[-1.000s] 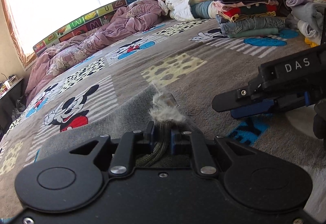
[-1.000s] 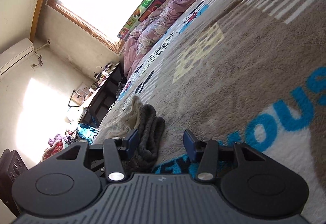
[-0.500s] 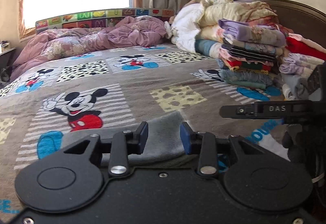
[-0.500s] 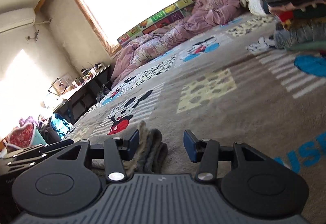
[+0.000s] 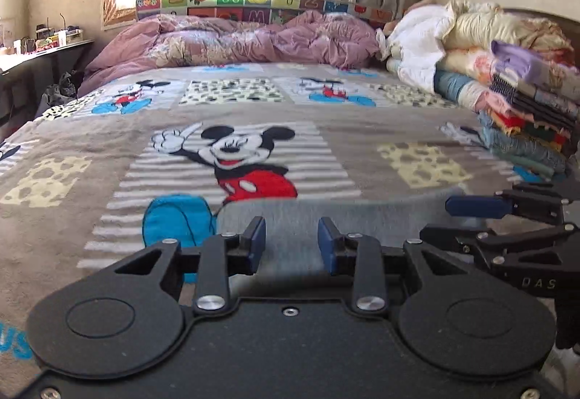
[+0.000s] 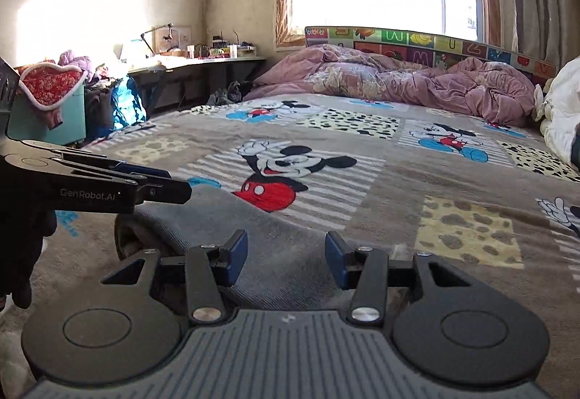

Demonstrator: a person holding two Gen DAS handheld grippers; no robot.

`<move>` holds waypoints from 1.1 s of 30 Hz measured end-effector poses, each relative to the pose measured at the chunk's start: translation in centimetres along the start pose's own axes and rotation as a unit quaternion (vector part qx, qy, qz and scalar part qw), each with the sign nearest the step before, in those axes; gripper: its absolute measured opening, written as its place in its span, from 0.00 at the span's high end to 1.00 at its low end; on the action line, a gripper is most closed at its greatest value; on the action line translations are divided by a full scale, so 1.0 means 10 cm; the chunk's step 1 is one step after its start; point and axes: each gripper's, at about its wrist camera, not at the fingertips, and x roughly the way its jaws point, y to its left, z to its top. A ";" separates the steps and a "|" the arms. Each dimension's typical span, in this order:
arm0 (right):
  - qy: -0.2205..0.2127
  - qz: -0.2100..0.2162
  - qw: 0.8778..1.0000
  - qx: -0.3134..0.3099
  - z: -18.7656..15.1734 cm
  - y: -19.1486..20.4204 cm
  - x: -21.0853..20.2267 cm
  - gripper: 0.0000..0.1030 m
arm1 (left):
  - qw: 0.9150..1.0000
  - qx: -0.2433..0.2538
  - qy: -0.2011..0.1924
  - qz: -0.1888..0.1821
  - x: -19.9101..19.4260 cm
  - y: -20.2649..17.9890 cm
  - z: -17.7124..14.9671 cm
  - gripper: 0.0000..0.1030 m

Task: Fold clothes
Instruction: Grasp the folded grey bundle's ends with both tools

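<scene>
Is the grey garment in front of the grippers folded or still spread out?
Folded. The grey garment lies on the bed cover as a flat band, and its left end shows a rolled double layer.

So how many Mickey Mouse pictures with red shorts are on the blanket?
3: a big one in the middle, one far left, one far right. Folded clothes may hide more.

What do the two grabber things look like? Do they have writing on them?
Both are black. The left gripper has two flat round discs, silver screws and blue pads on its fingers; seen from the side, it says "GenRobot.AI" in pale letters. The right gripper has the same discs, screws and blue pads, plus a grey ribbed top, and its side reads "DAS". A black glove covers the hand holding the left one.
</scene>
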 end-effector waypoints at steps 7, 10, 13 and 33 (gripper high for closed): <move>0.007 0.023 1.000 -0.010 -0.22 -0.10 0.07 0.59 | 0.999 0.032 -0.012 0.022 0.08 -0.08 -0.24 0.70; 0.008 0.022 1.000 -0.008 -0.22 -0.08 0.07 0.59 | 0.999 0.037 -0.012 0.023 0.08 -0.08 -0.24 0.70; -0.002 0.002 0.999 -0.040 -0.17 0.07 -0.06 0.58 | 1.000 0.019 -0.013 0.021 -0.06 -0.05 -0.15 0.69; -0.016 -0.035 0.999 0.020 -0.16 -0.09 -0.43 0.41 | 0.992 -0.124 -0.014 0.001 -0.46 0.31 -0.08 0.50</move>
